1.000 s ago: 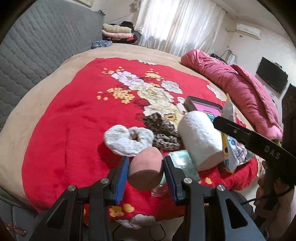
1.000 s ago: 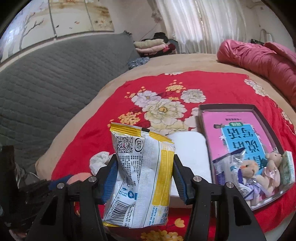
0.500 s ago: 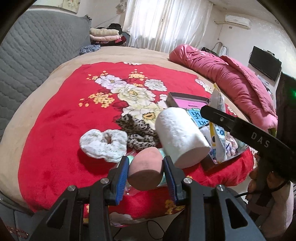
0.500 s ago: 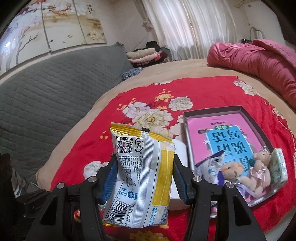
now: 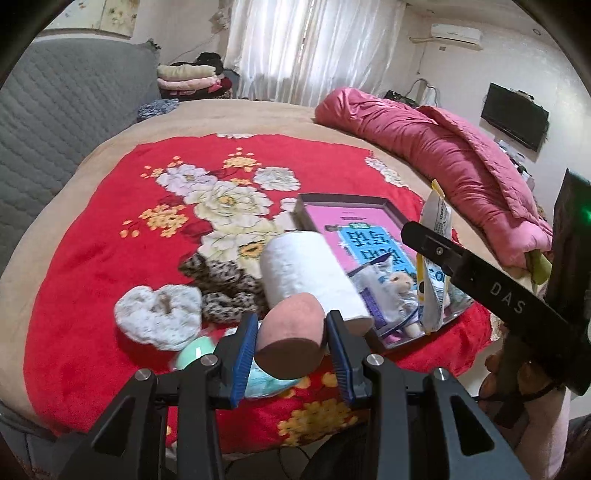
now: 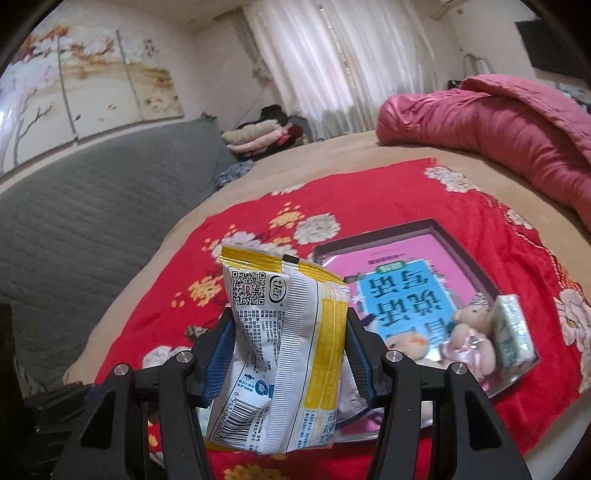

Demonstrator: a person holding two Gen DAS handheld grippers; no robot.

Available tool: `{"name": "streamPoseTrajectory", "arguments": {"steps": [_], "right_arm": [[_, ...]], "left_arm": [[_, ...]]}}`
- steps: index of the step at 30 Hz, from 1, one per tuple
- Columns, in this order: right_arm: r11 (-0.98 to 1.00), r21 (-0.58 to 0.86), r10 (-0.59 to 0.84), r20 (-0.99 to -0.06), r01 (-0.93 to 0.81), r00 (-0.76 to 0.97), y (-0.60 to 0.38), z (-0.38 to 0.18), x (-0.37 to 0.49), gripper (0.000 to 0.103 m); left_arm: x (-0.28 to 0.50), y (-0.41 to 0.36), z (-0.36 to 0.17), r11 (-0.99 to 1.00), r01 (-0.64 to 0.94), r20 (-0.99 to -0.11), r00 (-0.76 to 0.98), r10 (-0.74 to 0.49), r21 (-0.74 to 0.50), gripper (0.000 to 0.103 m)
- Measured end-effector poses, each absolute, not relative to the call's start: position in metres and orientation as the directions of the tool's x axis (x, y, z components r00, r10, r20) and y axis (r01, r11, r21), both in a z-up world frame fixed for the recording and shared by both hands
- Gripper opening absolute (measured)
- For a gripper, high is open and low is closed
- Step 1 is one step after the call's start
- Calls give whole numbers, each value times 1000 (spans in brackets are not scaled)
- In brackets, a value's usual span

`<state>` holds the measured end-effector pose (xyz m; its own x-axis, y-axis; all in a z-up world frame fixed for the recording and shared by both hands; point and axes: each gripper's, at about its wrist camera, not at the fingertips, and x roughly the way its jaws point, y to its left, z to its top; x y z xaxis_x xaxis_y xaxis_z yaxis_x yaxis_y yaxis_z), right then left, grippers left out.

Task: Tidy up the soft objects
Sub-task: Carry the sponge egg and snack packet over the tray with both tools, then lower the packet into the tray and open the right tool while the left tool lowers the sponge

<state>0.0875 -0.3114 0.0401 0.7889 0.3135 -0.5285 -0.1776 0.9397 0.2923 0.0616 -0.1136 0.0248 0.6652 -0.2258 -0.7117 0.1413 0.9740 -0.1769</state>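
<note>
I see a round bed (image 5: 258,118) under a tan cover, a grey quilted headboard (image 6: 92,206) behind it, and white curtains (image 5: 314,48) glowing with daylight. A painted panel (image 6: 74,88), an air conditioner (image 5: 456,32) and a television (image 5: 515,116) hang on pale walls.

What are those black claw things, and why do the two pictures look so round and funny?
They are grabbing tools, one in each of a person's hands, no robot. Each has a tiny wide-eyed camera looking along its jaws, which bends the picture. One picture is from the left gripper; its jaws squeeze a pink makeup sponge. The other is from the right gripper, squeezing a yellow-and-white snack packet. Below is a bed with a red flowered blanket. On it lie a white paper roll, a white scrunchie, a leopard scrunchie, and a tray with a pink book and teddy bears.
</note>
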Motion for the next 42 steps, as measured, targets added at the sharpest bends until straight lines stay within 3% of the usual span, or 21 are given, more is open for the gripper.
{"name": "streamPoseTrajectory", "arguments": {"steps": [14,42], "right_arm": [[957,289,150,-501,1,852,-379,42,86,57],[949,280,16,-509,148,860,-434,27,85,58]], "left_arm": [[67,-157,29,955,238,-705,645,-293,-179,39],[138,-274,-6,890,414,-744,531,-406,-190,39]]}}
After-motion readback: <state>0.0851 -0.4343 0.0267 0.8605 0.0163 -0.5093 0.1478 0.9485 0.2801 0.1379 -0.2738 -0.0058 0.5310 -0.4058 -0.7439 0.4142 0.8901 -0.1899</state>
